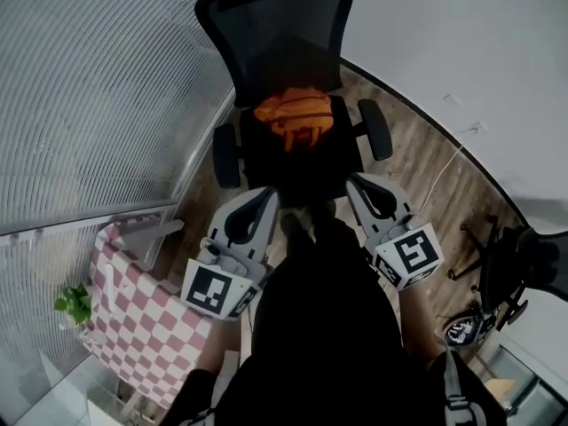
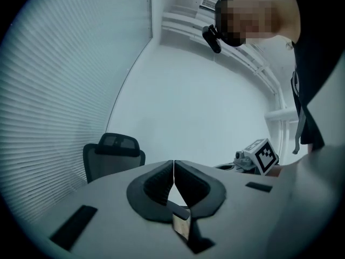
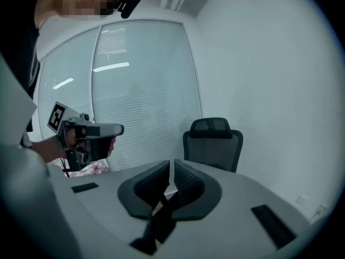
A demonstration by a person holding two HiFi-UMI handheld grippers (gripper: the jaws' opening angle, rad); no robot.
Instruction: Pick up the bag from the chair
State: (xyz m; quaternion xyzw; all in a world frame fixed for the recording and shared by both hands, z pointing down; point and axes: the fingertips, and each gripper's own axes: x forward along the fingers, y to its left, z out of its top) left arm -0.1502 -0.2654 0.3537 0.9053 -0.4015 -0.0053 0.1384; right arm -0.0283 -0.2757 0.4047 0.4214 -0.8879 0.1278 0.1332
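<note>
An orange bag [image 1: 295, 118] lies crumpled on the seat of a black mesh office chair [image 1: 282, 38] at the top middle of the head view. My left gripper [image 1: 268, 194] and right gripper [image 1: 353, 183] are held side by side close to my body, both short of the chair's front edge and apart from the bag. Each has its jaws together with nothing between them. The chair's backrest [image 2: 112, 158] shows in the left gripper view and again as the backrest [image 3: 213, 142] in the right gripper view. The bag is hidden in both gripper views.
A glass wall with blinds [image 1: 98, 87] runs along the left. A pink checkered cloth [image 1: 142, 327] and a small green plant [image 1: 75, 303] sit at lower left. A second black chair [image 1: 519, 264] and a white cable [image 1: 444, 171] are on the wooden floor at right.
</note>
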